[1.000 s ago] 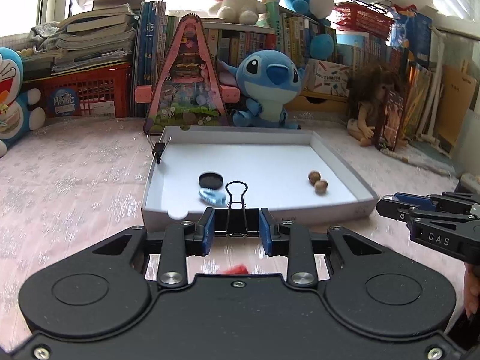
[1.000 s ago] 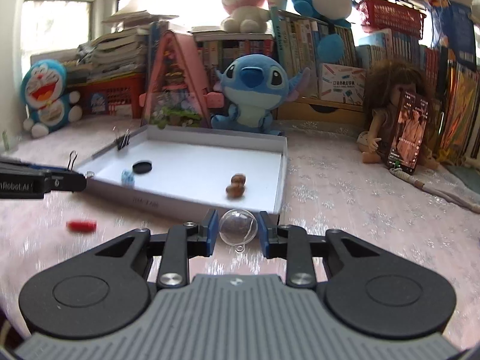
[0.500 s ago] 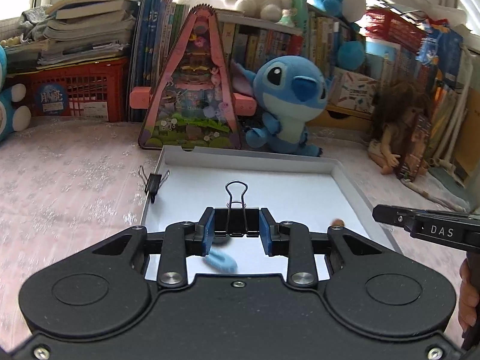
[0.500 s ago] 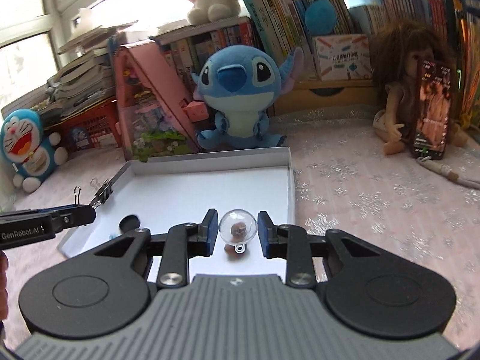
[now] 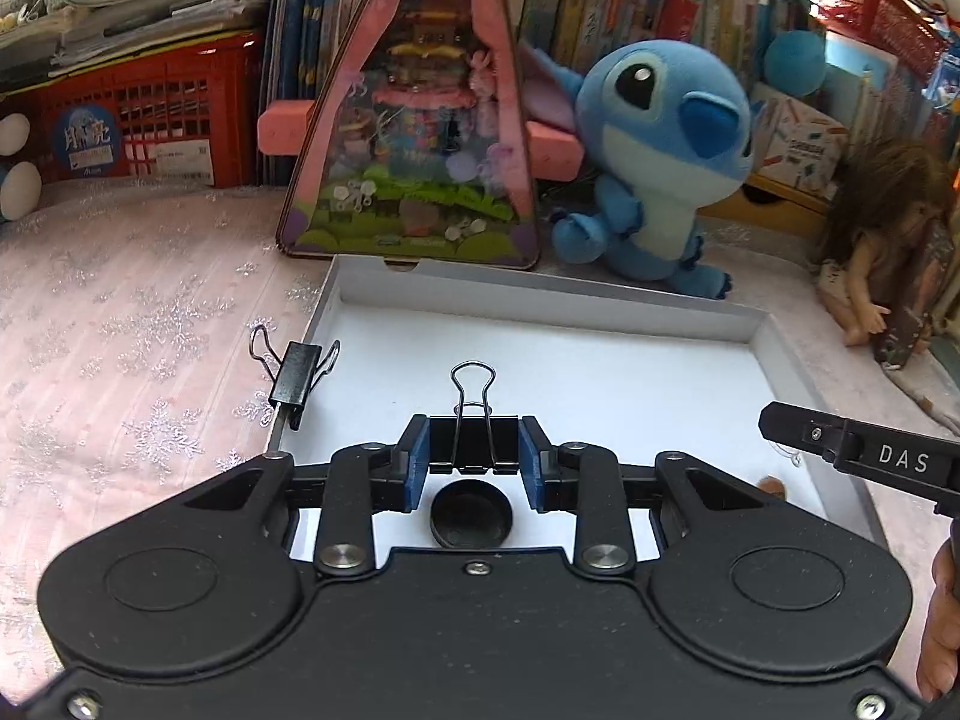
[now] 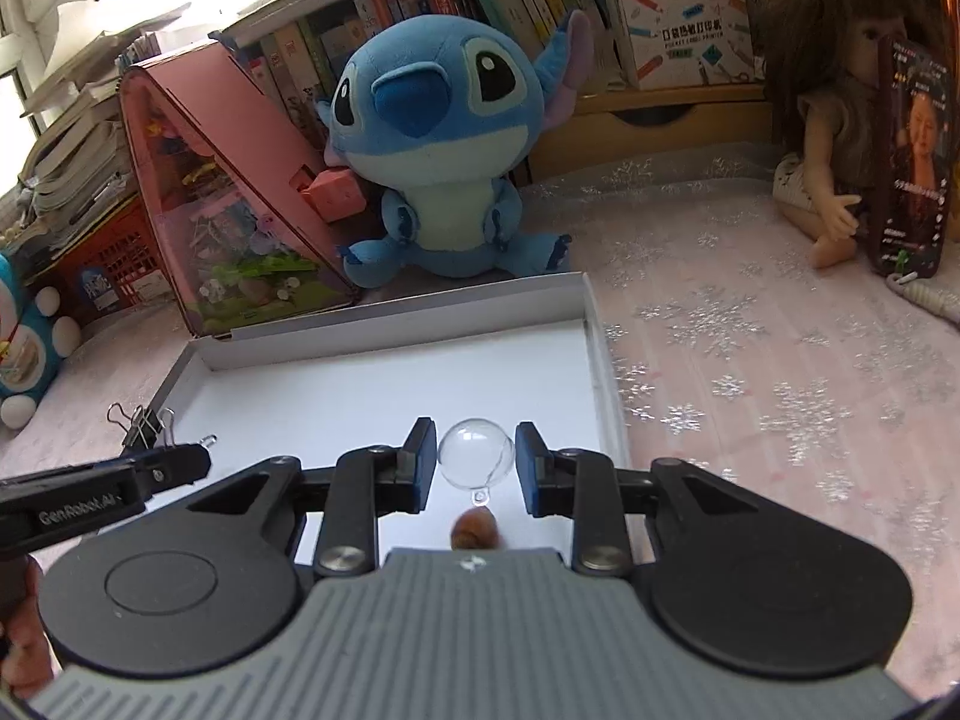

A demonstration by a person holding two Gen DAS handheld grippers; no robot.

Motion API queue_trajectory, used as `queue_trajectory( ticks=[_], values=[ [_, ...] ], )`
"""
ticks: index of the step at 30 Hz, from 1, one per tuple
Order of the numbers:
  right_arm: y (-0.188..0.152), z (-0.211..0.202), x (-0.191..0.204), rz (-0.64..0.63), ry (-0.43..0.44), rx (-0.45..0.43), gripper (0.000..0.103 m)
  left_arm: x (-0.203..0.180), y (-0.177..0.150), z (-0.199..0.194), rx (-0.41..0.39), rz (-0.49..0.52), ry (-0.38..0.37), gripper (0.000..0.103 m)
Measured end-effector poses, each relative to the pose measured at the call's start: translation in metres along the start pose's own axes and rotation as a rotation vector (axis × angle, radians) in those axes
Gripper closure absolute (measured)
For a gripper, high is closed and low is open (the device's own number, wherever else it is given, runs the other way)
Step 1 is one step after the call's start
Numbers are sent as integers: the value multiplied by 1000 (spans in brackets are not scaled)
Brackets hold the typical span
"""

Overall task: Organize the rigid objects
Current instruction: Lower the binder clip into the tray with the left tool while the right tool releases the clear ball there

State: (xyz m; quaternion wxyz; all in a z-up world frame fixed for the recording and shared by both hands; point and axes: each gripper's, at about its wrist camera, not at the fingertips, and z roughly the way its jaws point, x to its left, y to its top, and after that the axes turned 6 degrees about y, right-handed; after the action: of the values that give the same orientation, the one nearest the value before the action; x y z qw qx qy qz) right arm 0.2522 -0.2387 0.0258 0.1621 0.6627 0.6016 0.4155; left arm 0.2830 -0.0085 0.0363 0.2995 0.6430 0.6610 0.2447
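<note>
My left gripper (image 5: 474,450) is shut on a black binder clip (image 5: 474,441) and holds it above the white tray (image 5: 540,294). A black round cap (image 5: 471,513) lies in the tray just below it. My right gripper (image 6: 477,462) is shut on a clear plastic ball (image 6: 477,461) above the tray (image 6: 384,324). A brown nut (image 6: 474,531) lies in the tray under the ball. Another binder clip (image 5: 294,375) is clipped on the tray's left wall; it also shows in the right wrist view (image 6: 141,423).
A pink triangular toy house (image 5: 414,120) and a blue plush (image 5: 654,162) stand right behind the tray. A doll (image 6: 840,138) with a dark card sits at the right. Books and a red basket (image 5: 144,114) line the back. The pink cloth (image 6: 780,396) surrounds the tray.
Both grippers have moved forward over the tray with their objects still held. The cap and nut now lie directly beneath the fingers.
</note>
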Motion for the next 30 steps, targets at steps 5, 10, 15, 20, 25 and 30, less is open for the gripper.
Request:
queue_trajectory(
  ticks=[5, 10, 15, 20, 25, 30],
  values=[
    [0, 12, 4, 2, -9, 10, 68, -2, 0, 10, 10, 13, 16, 74],
    [-1, 18, 6, -10, -27, 19, 68, -3, -2, 16, 21, 23, 24, 74],
    [-5, 21, 5, -20, -39, 31, 68, -4, -3, 19, 20, 26, 30, 74],
    [-6, 23, 5, -28, -43, 38, 68, -6, -4, 20, 11, 45, 35, 74],
    [-7, 24, 6, -38, -50, 36, 68, -7, -4, 21, 3, 51, 37, 74],
    [-8, 25, 8, -46, -55, 34, 68, -8, -5, 21, -3, 59, 38, 74]
  ],
)
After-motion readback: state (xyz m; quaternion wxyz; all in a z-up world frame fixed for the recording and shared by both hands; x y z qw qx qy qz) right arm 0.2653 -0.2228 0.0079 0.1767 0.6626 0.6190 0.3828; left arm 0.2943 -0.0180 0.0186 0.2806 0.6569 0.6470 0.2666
